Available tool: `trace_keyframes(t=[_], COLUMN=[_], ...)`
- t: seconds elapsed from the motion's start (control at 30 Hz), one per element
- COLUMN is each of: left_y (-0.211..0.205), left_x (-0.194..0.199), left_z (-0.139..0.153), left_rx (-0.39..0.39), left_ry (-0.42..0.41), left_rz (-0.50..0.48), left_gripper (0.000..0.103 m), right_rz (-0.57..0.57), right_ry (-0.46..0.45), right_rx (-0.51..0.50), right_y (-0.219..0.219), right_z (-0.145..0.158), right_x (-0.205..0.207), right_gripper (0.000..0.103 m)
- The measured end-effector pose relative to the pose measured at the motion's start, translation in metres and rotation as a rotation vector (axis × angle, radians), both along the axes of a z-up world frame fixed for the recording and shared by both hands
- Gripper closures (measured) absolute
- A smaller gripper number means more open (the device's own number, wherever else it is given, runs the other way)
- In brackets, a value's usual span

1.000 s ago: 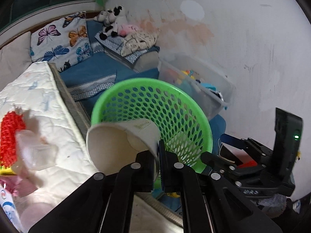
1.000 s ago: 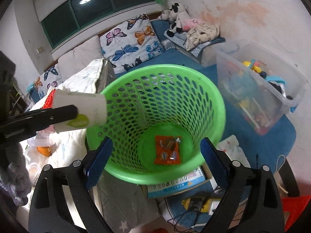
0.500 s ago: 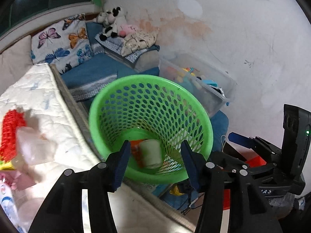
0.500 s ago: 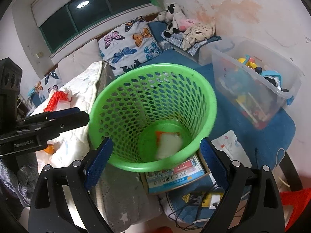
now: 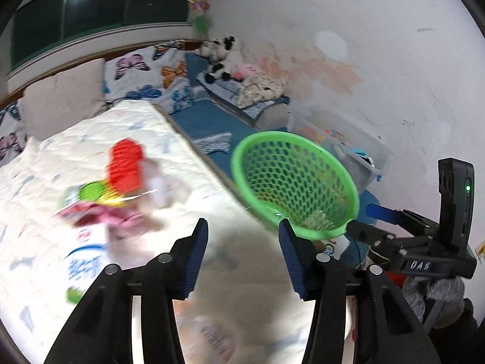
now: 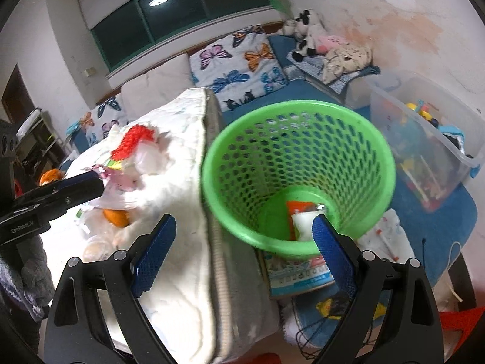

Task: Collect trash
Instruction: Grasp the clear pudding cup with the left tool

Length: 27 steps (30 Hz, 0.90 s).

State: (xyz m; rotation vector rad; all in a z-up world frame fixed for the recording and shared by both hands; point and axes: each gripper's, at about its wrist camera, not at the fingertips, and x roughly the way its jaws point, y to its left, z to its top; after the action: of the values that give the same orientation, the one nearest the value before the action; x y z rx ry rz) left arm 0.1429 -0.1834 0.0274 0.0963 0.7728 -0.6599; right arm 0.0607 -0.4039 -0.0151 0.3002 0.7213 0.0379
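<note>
A green mesh basket point(image 6: 272, 157) stands on the floor beside the mattress, with a white paper cup point(image 6: 304, 224) and an orange wrapper point(image 6: 298, 206) lying in its bottom. My left gripper point(image 5: 242, 224) hangs over the white mattress point(image 5: 236, 273); its jaws are closing with nothing between them. Blurred trash lies ahead of it to the left: a red mesh piece point(image 5: 125, 163), a pink wrapper point(image 5: 118, 215) and a white-and-blue packet point(image 5: 88, 261). My right gripper point(image 6: 244, 221) stands open and empty in front of the basket's near rim.
A clear plastic bin point(image 6: 424, 139) of toys stands right of the basket. Under the basket lies a printed book point(image 6: 300, 276). An orange fruit point(image 6: 116, 217) sits among the trash. Butterfly pillows point(image 6: 239, 63) and plush toys point(image 6: 306, 36) line the far bench.
My left gripper opened and let go of the paper cup, which dropped into the basket. It then swung left over the mattress toward the trash pile. The right gripper shifted slightly left.
</note>
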Motion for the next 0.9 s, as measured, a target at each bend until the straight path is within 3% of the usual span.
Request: trace_keyframes(t=[0.2, 0.47, 0.9], left_y=[0.050, 0.070, 0.091], left_x=[-0.005, -0.006, -0.015], left_z=[-0.012, -0.040, -0.035], left_rx=[-0.030, -0.049, -0.102], left_ry=[0.048, 0.129, 0.091], left_rz=[0.059, 0.082, 0.130], left_gripper=[0.065, 0.072, 0.072], right_rz=[0.065, 0.136, 0.188], right_ry=[-0.005, 0.001, 0.027], right_rx=[-0.001, 0.000, -0.003], right_y=[0.027, 0.058, 0.080], right_z=[0.004, 0.001, -0.010], right_x=[-0.001, -0.008, -0.011], right_gripper=[0.012, 0.012, 0.012])
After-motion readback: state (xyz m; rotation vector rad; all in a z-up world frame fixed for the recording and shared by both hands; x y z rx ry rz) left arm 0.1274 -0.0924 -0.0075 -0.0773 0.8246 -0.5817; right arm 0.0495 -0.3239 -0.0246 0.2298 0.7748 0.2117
